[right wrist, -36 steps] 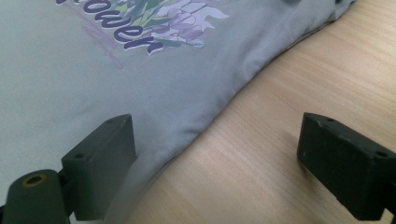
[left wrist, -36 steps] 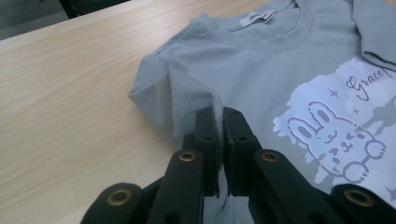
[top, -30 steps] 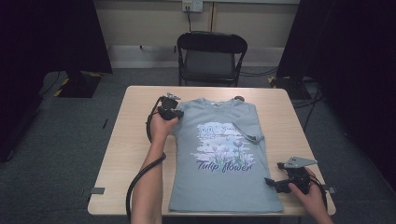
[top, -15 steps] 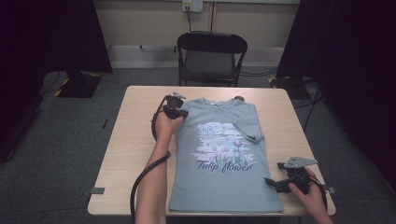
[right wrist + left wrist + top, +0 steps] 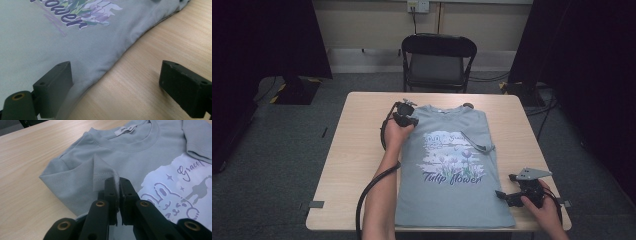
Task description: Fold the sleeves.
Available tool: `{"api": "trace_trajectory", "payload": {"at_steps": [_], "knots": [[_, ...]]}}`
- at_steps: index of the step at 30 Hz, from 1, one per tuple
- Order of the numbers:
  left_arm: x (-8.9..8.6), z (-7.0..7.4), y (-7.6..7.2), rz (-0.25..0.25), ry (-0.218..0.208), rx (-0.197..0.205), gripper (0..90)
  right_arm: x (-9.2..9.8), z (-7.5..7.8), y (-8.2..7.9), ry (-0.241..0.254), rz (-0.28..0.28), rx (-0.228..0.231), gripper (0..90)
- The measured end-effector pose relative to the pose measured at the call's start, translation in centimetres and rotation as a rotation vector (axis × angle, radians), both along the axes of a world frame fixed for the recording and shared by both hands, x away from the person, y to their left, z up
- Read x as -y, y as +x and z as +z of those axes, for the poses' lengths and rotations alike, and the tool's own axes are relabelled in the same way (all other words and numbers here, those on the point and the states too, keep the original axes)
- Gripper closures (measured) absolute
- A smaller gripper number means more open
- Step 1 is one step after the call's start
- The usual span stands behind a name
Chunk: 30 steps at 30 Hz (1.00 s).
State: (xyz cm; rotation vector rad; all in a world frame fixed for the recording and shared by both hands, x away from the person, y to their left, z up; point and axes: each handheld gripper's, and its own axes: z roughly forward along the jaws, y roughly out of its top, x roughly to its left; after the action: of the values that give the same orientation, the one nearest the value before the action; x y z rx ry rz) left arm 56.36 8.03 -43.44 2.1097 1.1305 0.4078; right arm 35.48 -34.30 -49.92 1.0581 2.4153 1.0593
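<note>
A grey T-shirt (image 5: 452, 165) lies flat, print side up, on the bench (image 5: 357, 165), its collar toward the far edge and its hem at the near edge. It is soft, light cloth: it will drape and crease rather than hold shape, and it should slide easily over the smooth wood, so a pinch on a hemmed edge is the safest hold. The left tongs (image 5: 117, 185) are clamped on the stitched hem of the sleeve (image 5: 100, 173), lifting it into a small peak above the folded shoulder. The right tongs (image 5: 116, 85) stand wide apart, holding nothing, at the shirt's side edge near the hem; one jaw seems to rest on the cloth, though the angle makes contact hard to judge.
</note>
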Motion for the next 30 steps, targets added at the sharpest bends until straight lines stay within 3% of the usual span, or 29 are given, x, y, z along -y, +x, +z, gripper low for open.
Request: {"api": "trace_trajectory", "payload": {"at_steps": [14,25,29,30], "knots": [[1.5,-1.2,0.4,-0.009,-0.001,-0.029,85.7,0.0,0.0,0.0,0.0,0.0,0.0,10.7],[3.1,-1.2,0.1,-0.042,-0.012,-0.02,85.5,0.0,0.0,0.0,0.0,0.0,0.0,10.7],[3.3,-1.2,0.0,-0.058,-0.032,-0.017,84.3,0.0,0.0,0.0,0.0,0.0,0.0,10.8],[3.4,-1.2,0.0,-0.059,-0.059,-0.022,80.6,0.0,0.0,0.0,0.0,0.0,0.0,10.7]]}}
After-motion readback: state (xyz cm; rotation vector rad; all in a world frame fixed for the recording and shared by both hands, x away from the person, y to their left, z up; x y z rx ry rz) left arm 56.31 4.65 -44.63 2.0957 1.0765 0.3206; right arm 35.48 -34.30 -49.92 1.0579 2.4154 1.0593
